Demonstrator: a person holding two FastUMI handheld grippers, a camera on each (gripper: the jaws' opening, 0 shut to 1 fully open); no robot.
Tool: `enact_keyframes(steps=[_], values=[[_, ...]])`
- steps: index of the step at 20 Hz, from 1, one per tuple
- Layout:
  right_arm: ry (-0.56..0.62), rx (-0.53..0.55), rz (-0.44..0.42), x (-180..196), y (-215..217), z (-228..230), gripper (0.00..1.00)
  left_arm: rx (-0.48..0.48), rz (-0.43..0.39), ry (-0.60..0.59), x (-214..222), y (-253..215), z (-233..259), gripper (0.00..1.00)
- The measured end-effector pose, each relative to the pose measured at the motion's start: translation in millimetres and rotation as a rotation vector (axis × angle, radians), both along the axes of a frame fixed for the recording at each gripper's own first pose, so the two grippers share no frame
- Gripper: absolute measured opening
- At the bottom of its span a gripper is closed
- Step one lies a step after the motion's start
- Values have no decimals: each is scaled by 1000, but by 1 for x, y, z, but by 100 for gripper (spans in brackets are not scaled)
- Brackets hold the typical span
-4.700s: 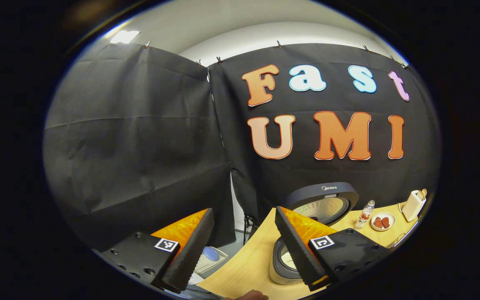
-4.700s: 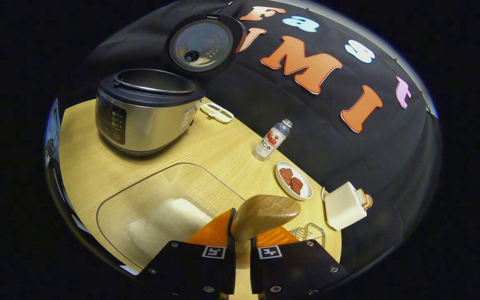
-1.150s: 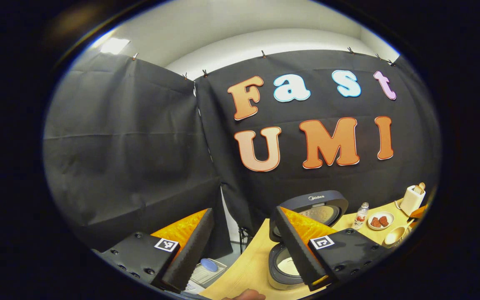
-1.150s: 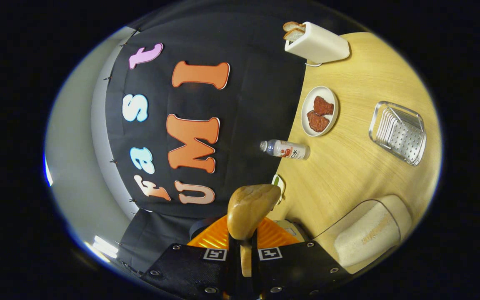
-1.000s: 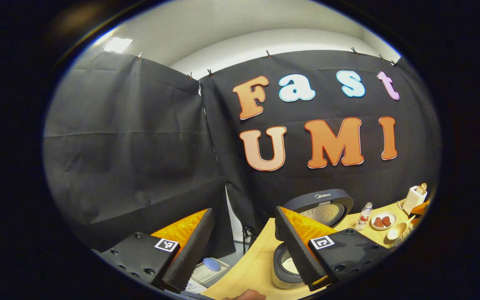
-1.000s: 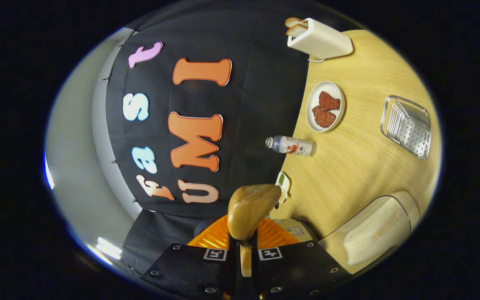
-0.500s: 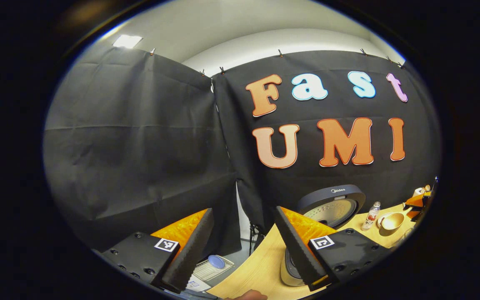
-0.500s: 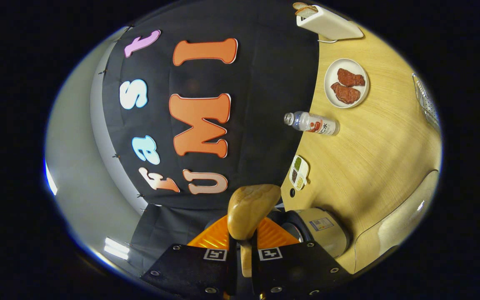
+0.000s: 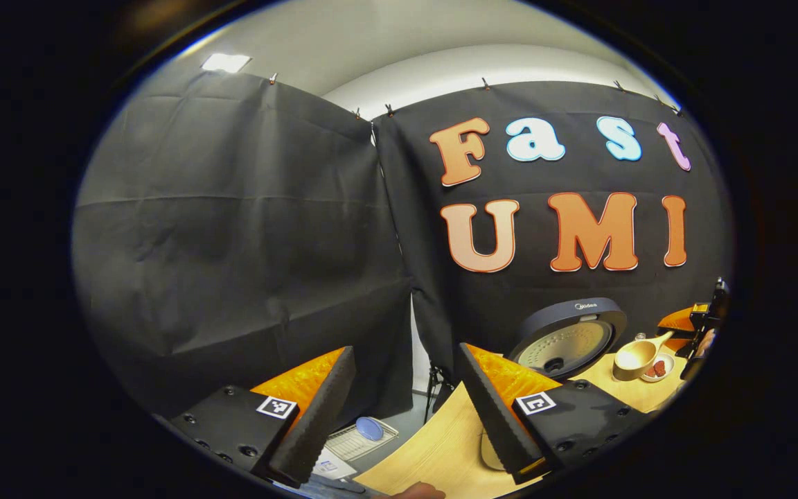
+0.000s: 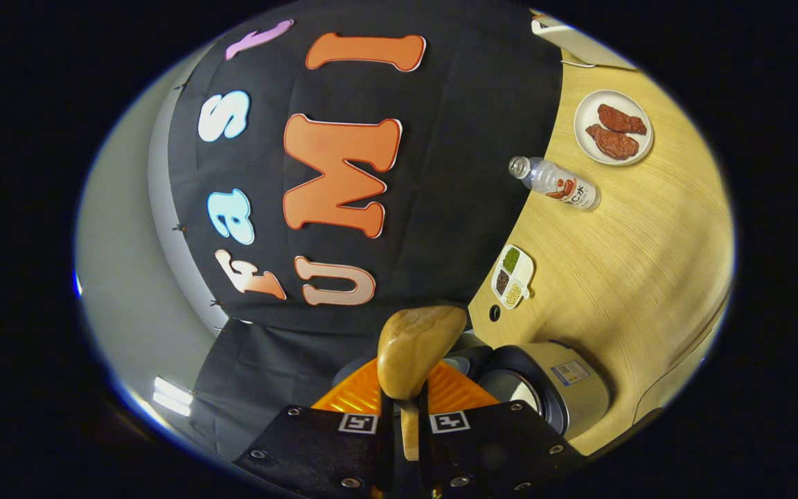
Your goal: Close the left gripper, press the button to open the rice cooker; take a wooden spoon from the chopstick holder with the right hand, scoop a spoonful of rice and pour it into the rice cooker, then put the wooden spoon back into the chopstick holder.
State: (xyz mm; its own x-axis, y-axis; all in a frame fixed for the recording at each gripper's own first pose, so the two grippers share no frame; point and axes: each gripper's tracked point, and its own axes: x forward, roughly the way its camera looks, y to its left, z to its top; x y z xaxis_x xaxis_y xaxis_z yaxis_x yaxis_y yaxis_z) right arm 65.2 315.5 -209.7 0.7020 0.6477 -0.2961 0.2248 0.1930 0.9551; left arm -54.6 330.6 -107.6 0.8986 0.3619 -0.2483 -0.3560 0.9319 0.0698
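Right gripper [image 10: 404, 416] jaws clamp the wooden spoon [image 10: 416, 350], rolled sideways to tip rice into the rice cooker [image 10: 537, 395] just beyond them, while the left gripper [image 9: 406, 409] jaws hang open, idle.

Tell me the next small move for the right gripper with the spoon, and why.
Probably ease the wooden spoon a little further over the rice cooker and finish tipping. The right gripper is shut on the spoon's handle, rolled sideways, and the cooker's lid stands open. Whether rice remains in the bowl cannot be told.
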Motion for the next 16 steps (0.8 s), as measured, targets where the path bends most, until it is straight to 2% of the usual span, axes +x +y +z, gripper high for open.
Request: enact_keyframes(steps=[1,2,4,9,10,11,12,14,15,16], values=[[-11,-24,7,0,5,0,13,-3,3,2,0,1,-1,92],[-32,-53,13,0,8,2,13,-7,8,5,2,1,-3,99],[-85,-138,26,3,16,2,13,-15,13,18,2,3,-8,92],[-201,-309,56,6,35,4,13,5,25,37,3,7,-13,100],[-221,-326,59,5,38,7,13,6,30,39,2,9,-13,99],[-249,-355,62,5,42,9,13,7,35,43,1,10,-14,92],[-278,-385,66,4,45,12,13,6,39,48,-1,10,-14,99],[-347,-460,72,3,52,18,13,7,51,60,-4,11,-15,99],[-382,-492,77,2,56,20,13,6,55,65,-4,11,-16,94],[-415,-511,82,-1,61,24,13,6,63,69,-6,13,-17,97]])
